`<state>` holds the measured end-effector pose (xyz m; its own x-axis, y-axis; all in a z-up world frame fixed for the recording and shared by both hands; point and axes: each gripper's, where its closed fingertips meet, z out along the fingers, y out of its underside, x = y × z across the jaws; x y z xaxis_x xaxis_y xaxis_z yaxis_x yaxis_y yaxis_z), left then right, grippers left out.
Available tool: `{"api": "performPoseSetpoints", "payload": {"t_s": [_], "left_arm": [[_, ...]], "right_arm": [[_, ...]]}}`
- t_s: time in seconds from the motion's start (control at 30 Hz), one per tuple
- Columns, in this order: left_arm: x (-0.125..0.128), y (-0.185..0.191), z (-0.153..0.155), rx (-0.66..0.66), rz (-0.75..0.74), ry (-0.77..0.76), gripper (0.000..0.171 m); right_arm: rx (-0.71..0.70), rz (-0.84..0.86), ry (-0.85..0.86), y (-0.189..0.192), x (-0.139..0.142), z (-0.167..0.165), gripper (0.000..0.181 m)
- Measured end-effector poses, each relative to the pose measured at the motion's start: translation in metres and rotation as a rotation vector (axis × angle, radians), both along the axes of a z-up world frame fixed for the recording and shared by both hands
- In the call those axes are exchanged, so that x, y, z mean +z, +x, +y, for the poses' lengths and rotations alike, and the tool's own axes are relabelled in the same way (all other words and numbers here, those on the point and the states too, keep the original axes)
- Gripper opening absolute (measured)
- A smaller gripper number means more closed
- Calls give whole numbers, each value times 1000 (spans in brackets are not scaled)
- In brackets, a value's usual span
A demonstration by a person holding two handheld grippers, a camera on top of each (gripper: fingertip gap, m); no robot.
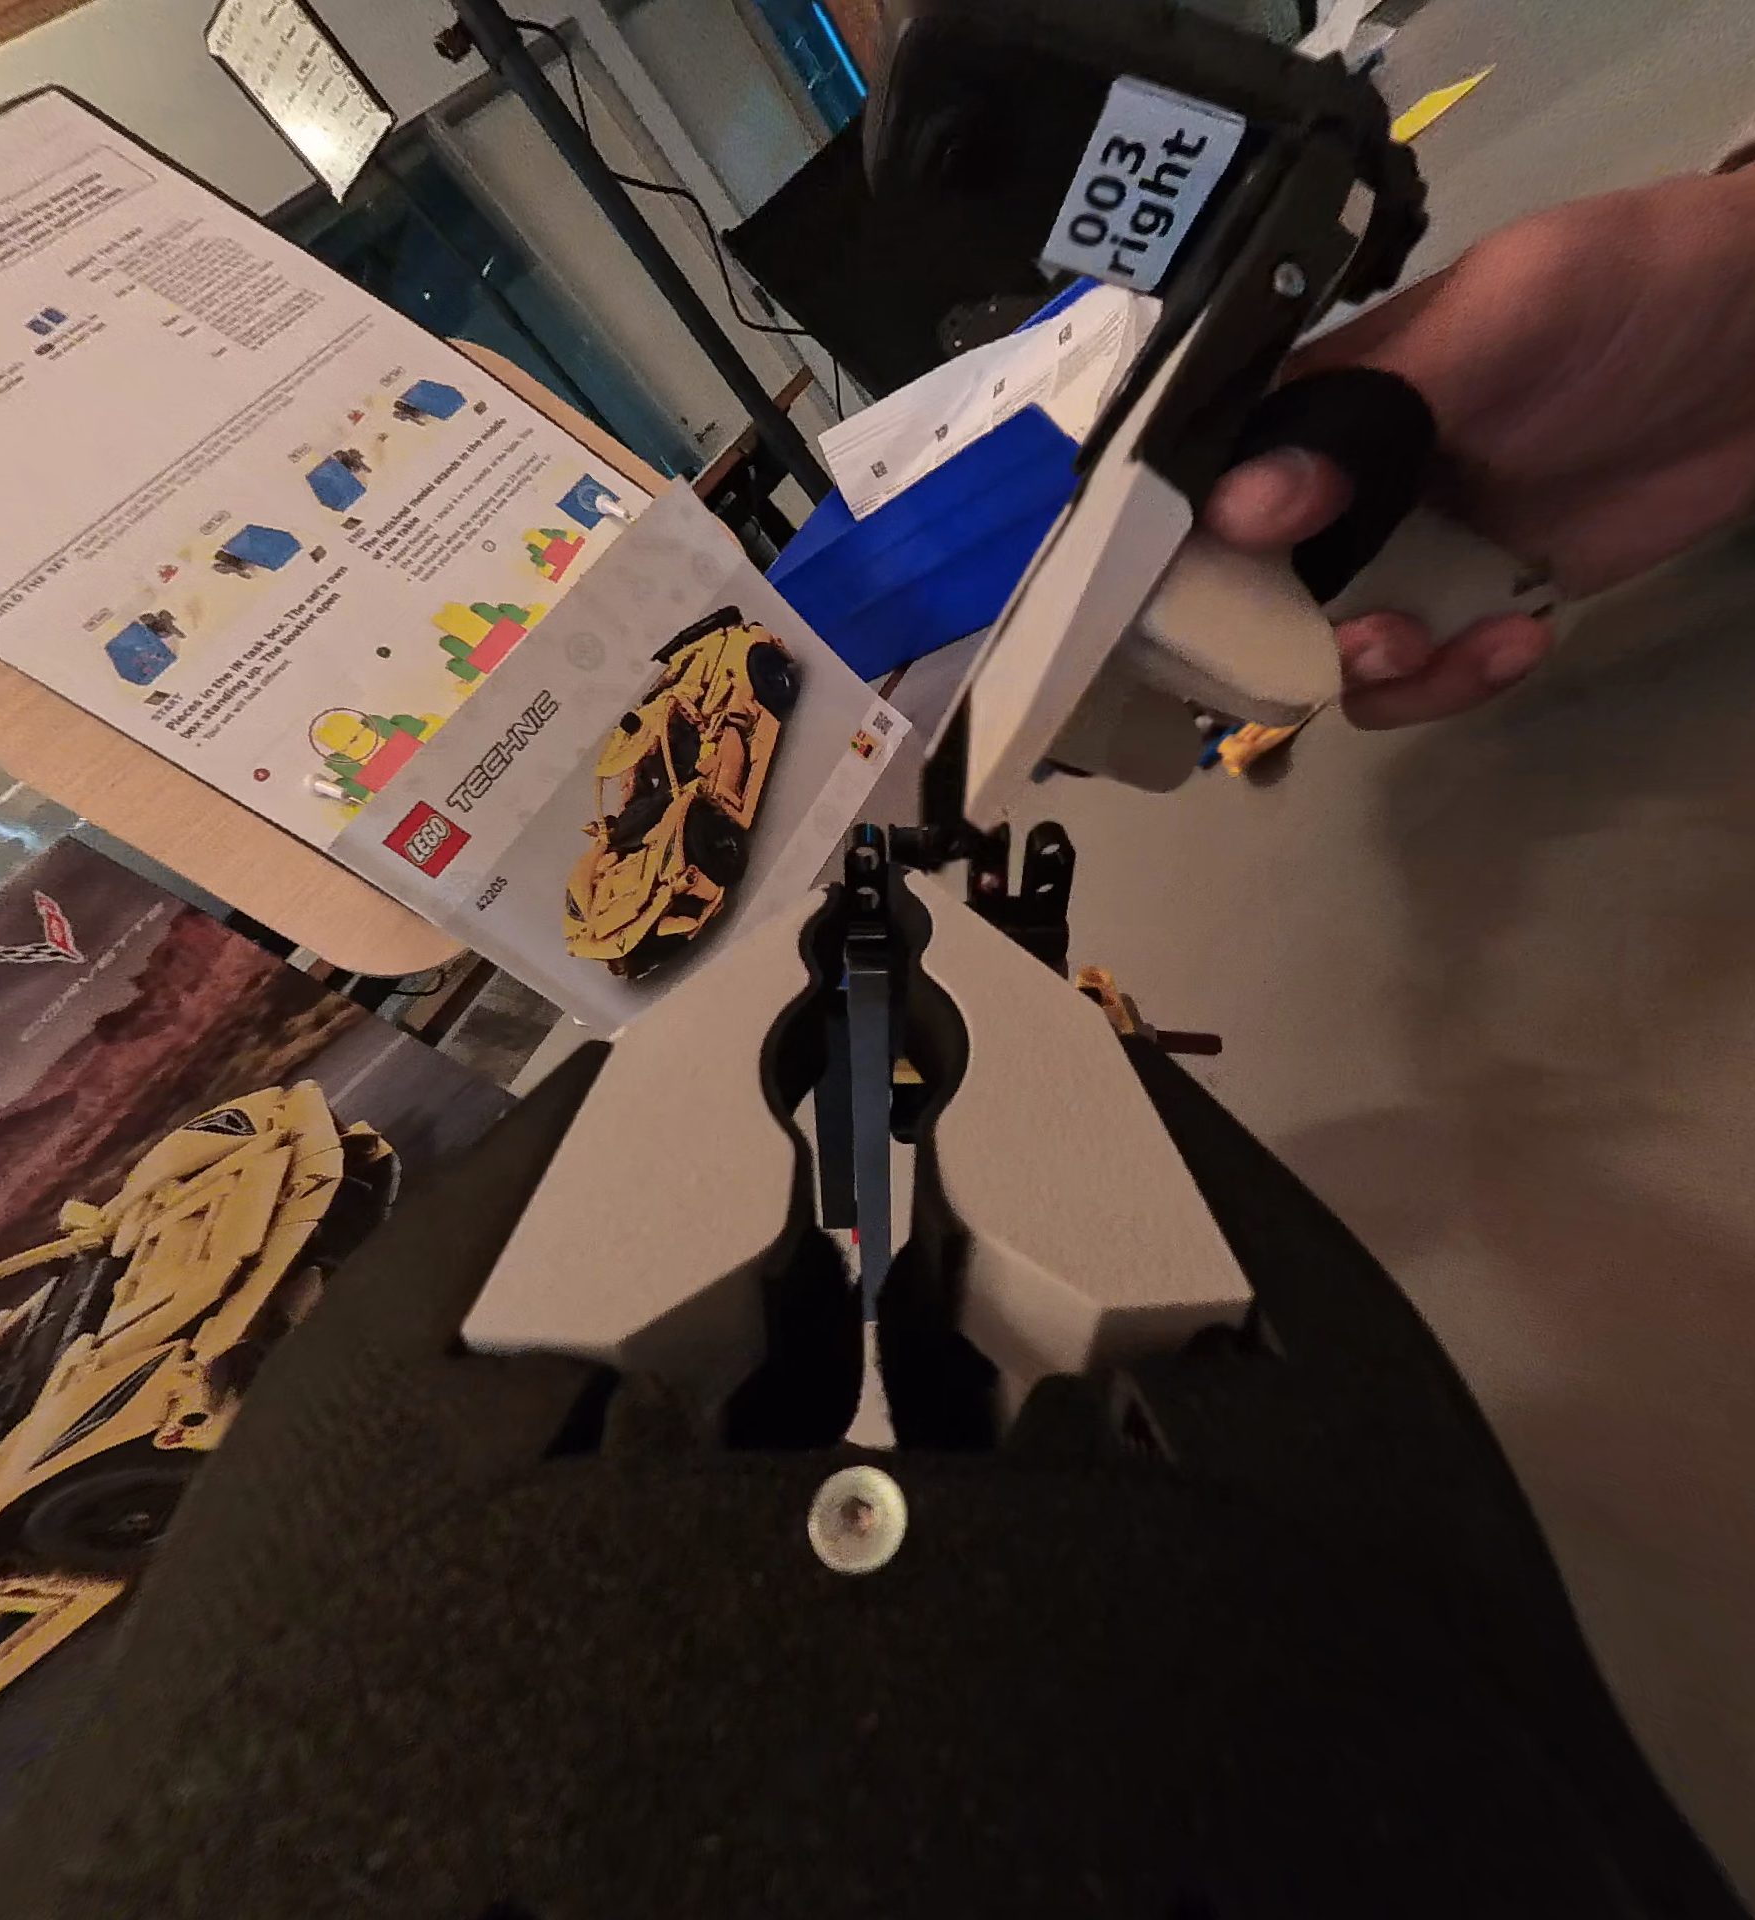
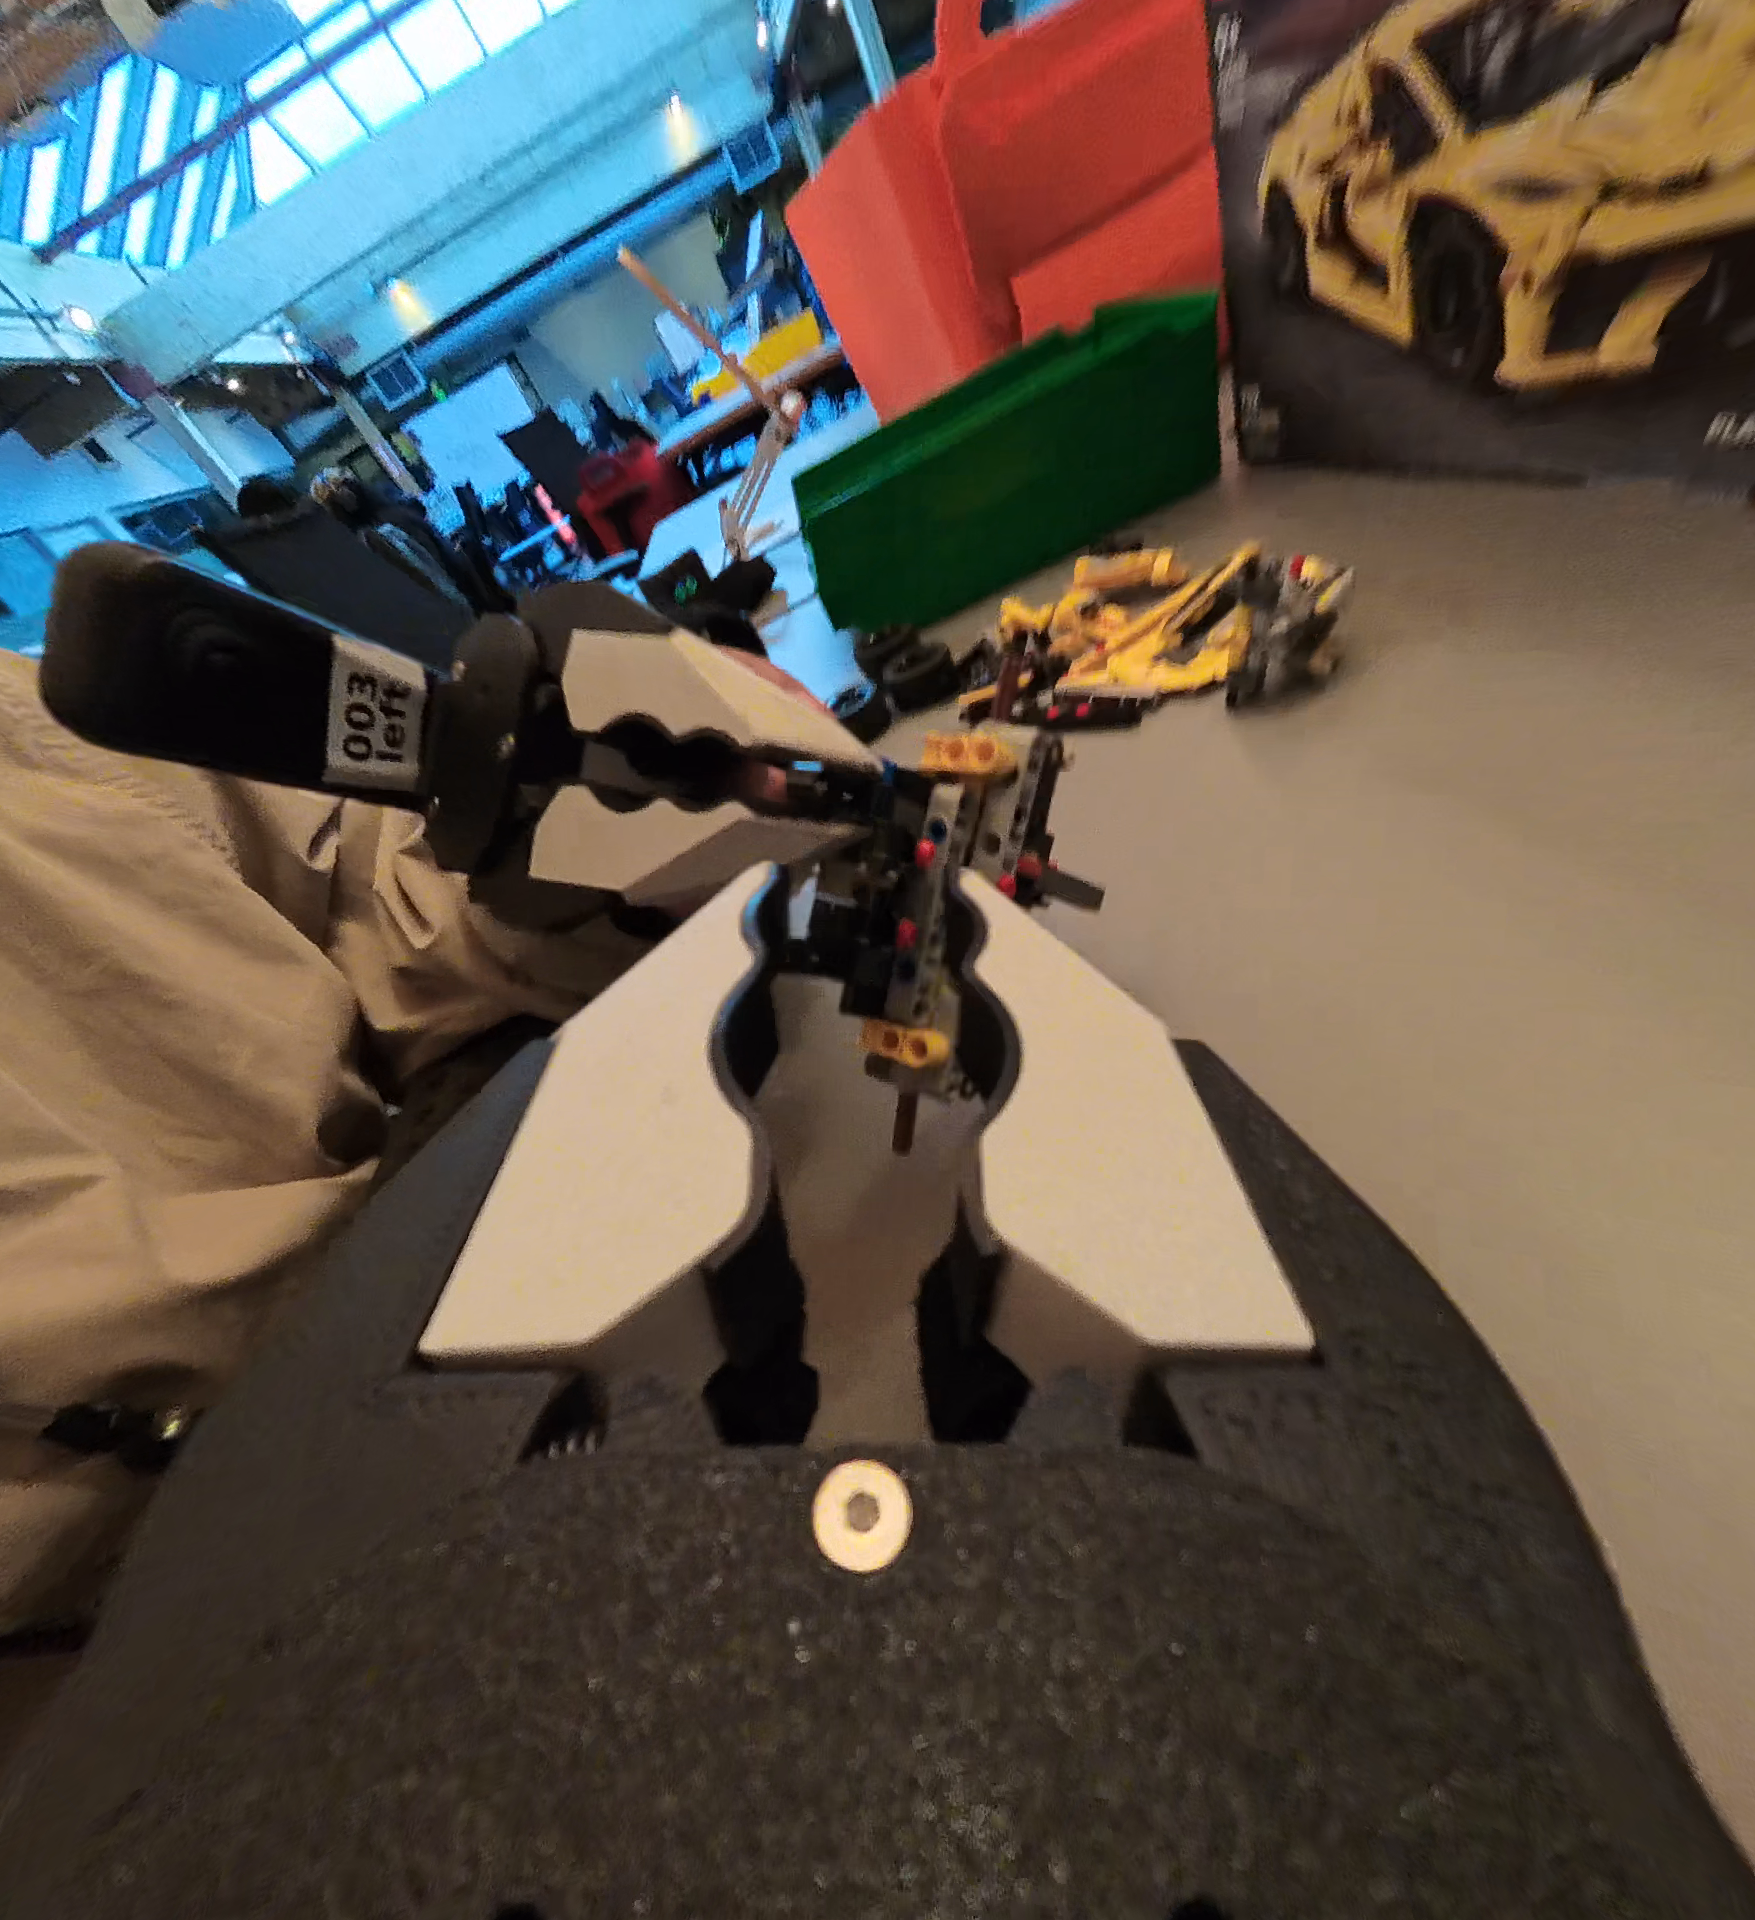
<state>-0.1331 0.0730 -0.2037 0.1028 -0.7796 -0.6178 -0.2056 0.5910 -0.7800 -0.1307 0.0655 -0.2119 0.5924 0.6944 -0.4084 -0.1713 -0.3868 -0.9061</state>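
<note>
Nearest us, our right gripper (image 2: 868, 883) is clamped on a small grey-and-black brick assembly (image 2: 920, 925) with yellow connectors. Our left gripper (image 1: 868, 894) pinches the same assembly by a thin dark beam (image 1: 865, 1081), its fingers nearly together. Beyond lie loose yellow car parts (image 2: 1153, 644) on the grey table (image 2: 1475, 935), then a green bin (image 2: 1008, 468) and the set's box (image 2: 1527, 229).

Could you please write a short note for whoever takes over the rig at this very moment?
Left tool: shut on the small brick assembly.
Right tool: shut on the same assembly.
A heap of yellow and black pieces lies on the grey table, before the green bin.
The instruction booklet is beside the blue bin.
</note>
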Motion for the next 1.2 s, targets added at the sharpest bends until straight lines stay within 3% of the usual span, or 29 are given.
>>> {"api": "performPoseSetpoints", "payload": {"t_s": [0.13, 0.27, 0.33, 0.4, 0.5, 0.67, 0.83, 1.0, 1.07, 1.1, 1.13, 1.2], "left_arm": [[0, 1, 5, 37, -1, -5, 7], [1, 2, 9, 76, -9, -21, 7], [1, 3, 9, 89, -14, -40, 7], [2, 4, 9, 95, -26, -69, 7], [-1, 5, 10, 79, -20, -125, 8], [-1, 5, 11, 130, 37, 6, 6], [0, 5, 14, 153, 58, -3, 7], [2, 5, 17, 156, 41, -118, 6], [35, -24, 71, 435, -129, -91, 7], [49, -40, 93, 466, -183, -138, 6], [58, -46, 95, 396, -227, -234, 7], [56, -41, 77, 300, -224, -239, 7]], "right_arm": [[-85, -192, 140, 1, 4, 3, 47], [-182, -390, 135, -9, -9, 8, 56], [-263, -469, 135, -10, -13, 16, 53], [-329, -517, 143, -8, -14, 22, 34], [-352, -525, 120, -5, -18, 24, 32], [-344, -509, 52, -3, -19, 21, 27], [-319, -470, 7, -5, -18, 21, 26], [-315, -465, -8, -5, -17, 19, 26], [-264, -489, -92, -4, -33, 11, 25], [-252, -531, -114, -2, -48, 6, 25], [-249, -507, -104, -3, -47, 3, 25], [-267, -419, -66, -1, -28, 5, 25]]}}
